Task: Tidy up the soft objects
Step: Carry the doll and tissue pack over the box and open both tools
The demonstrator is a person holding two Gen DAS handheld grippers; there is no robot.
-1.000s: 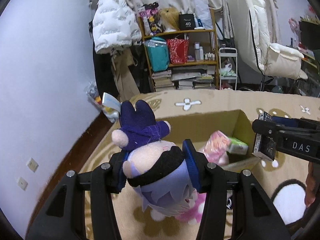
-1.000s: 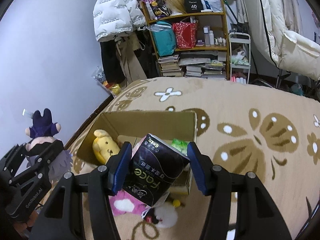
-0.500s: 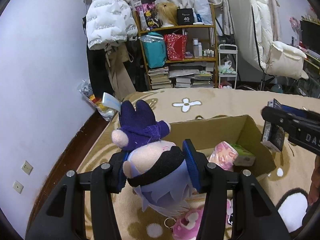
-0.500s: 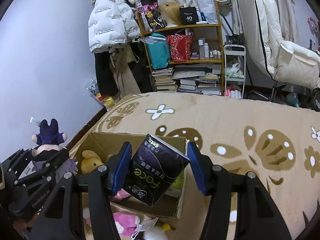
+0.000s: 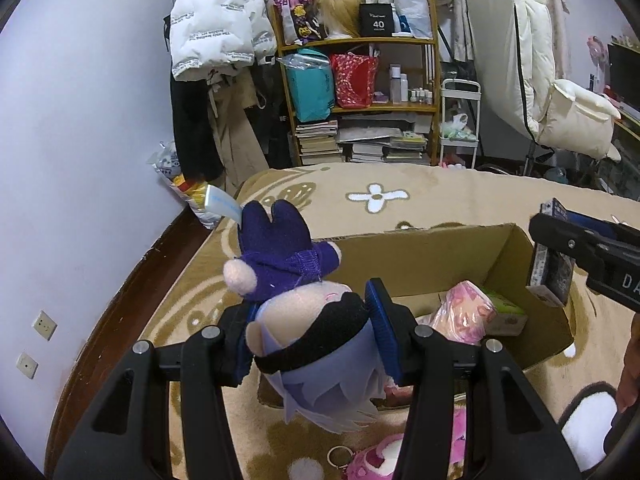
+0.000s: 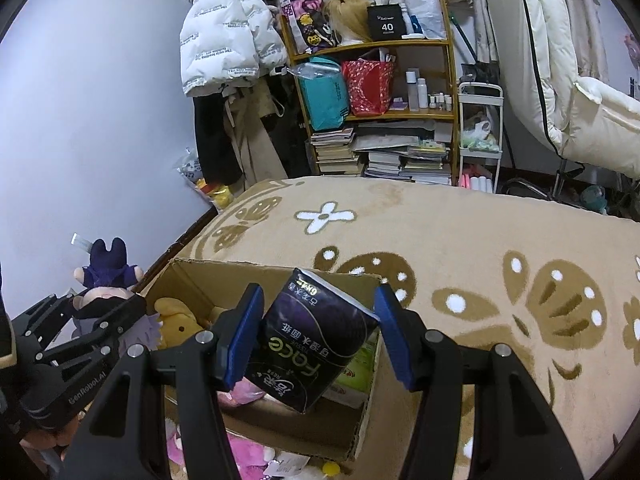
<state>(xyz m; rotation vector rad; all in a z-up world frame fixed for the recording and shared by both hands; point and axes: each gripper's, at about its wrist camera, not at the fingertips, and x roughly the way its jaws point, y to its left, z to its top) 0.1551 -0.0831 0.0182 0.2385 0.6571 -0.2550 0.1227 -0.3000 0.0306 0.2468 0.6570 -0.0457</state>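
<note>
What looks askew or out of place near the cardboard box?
The black tissue pack sits tilted in the right gripper. Pink plush toys lie outside the cardboard box, on the carpet.

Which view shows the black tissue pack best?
The right wrist view: the tissue pack sits centred between the right gripper jaws, label readable. The left wrist view catches only its end at the right edge, mostly hidden behind that gripper.

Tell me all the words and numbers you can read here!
"40": black box on the top shelf.
"FACE": black tissue pack, seen upside down.
"GenRobot.AI": left gripper.
"DA", cut off: right gripper.
White jacket print, book spines: too small to read.
</note>
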